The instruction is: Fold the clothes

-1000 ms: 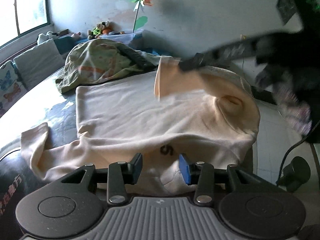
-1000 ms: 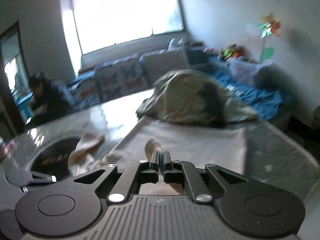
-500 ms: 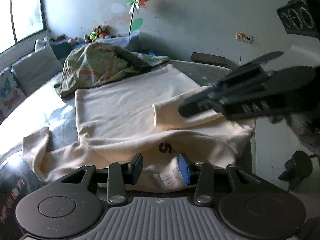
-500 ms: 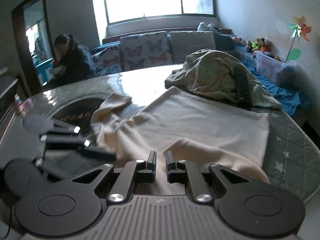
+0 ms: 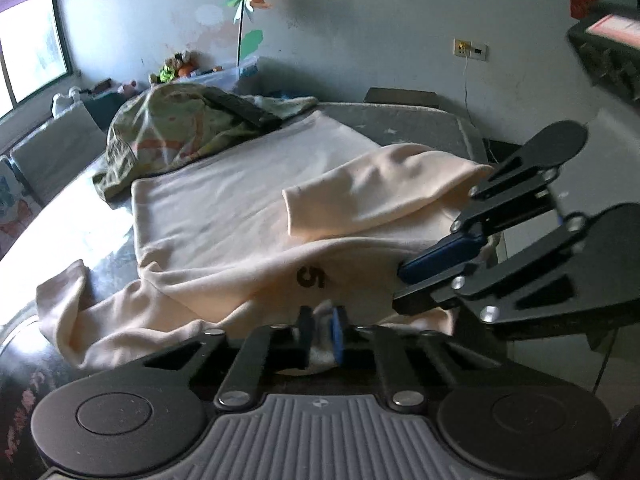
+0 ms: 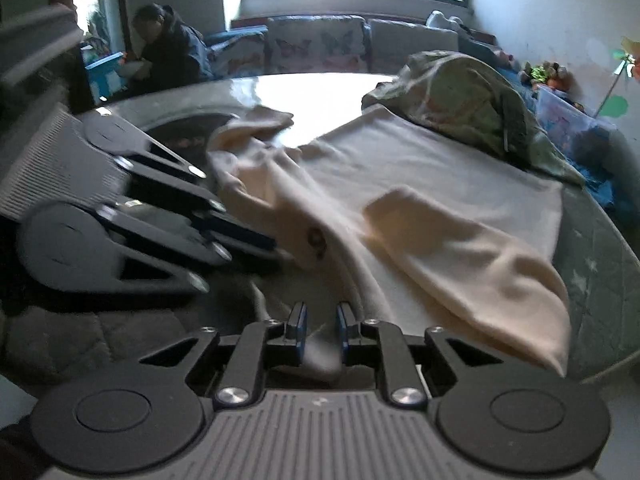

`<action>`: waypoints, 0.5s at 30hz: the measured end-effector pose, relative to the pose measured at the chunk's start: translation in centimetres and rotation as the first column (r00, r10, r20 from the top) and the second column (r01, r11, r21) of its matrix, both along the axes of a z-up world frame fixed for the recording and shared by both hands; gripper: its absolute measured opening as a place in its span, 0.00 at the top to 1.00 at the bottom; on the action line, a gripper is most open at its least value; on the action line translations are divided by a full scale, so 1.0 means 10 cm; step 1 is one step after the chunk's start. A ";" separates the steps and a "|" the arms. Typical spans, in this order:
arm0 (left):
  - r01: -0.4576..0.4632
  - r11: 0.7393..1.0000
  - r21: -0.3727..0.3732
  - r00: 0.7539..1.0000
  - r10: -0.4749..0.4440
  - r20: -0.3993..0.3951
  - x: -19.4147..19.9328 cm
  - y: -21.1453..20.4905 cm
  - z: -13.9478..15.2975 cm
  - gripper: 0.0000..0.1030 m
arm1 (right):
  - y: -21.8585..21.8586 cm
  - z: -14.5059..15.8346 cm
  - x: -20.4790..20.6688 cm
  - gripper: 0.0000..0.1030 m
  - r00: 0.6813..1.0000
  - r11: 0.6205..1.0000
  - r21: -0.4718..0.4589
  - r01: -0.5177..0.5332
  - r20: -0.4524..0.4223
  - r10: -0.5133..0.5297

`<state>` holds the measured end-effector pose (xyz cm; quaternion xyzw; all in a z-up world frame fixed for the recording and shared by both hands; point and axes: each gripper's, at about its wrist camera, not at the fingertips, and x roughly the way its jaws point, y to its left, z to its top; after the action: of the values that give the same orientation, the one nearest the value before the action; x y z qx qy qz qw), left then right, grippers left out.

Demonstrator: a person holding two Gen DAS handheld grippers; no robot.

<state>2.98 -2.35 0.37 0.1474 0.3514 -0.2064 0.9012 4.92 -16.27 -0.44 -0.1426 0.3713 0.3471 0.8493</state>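
Note:
A cream sweatshirt lies spread on the table, one sleeve folded over its body, the other sleeve trailing at the near left. My left gripper is at the near hem, its jaws narrowed around a fold of the cream cloth. My right gripper is at the near edge too, jaws slightly apart with cloth between them; it shows in the left wrist view. The left gripper shows in the right wrist view. The sweatshirt also fills the right wrist view.
A crumpled green patterned garment with a dark remote on it lies at the far end of the table. A sofa with cushions and a seated person are beyond. The table's grey quilted edge runs on the right.
The right gripper laid the sleeve over the sweatshirt's body, let it go and came down to the near hem. The left gripper's jaws narrowed on the hem cloth.

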 end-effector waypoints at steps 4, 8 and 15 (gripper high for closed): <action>-0.032 0.999 -0.018 0.998 0.032 0.044 -0.11 0.09 0.15 0.99 | -0.04 0.01 -0.02 0.89 1.000 1.000 0.006 -0.005 -0.001 0.005; -0.051 0.998 -0.030 0.995 0.053 0.081 -0.22 0.21 0.31 1.00 | -0.12 0.11 -0.05 0.97 0.999 0.999 0.031 -0.035 -0.005 0.035; -0.017 1.000 -0.025 0.999 0.018 0.050 -0.19 0.16 0.30 0.93 | -0.17 0.21 -0.13 0.96 0.998 0.998 0.033 -0.060 -0.009 0.061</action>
<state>1.12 -0.76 3.38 0.1381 0.3275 -0.1991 0.9133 3.60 -17.94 1.66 -0.1381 0.3655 0.3794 0.8387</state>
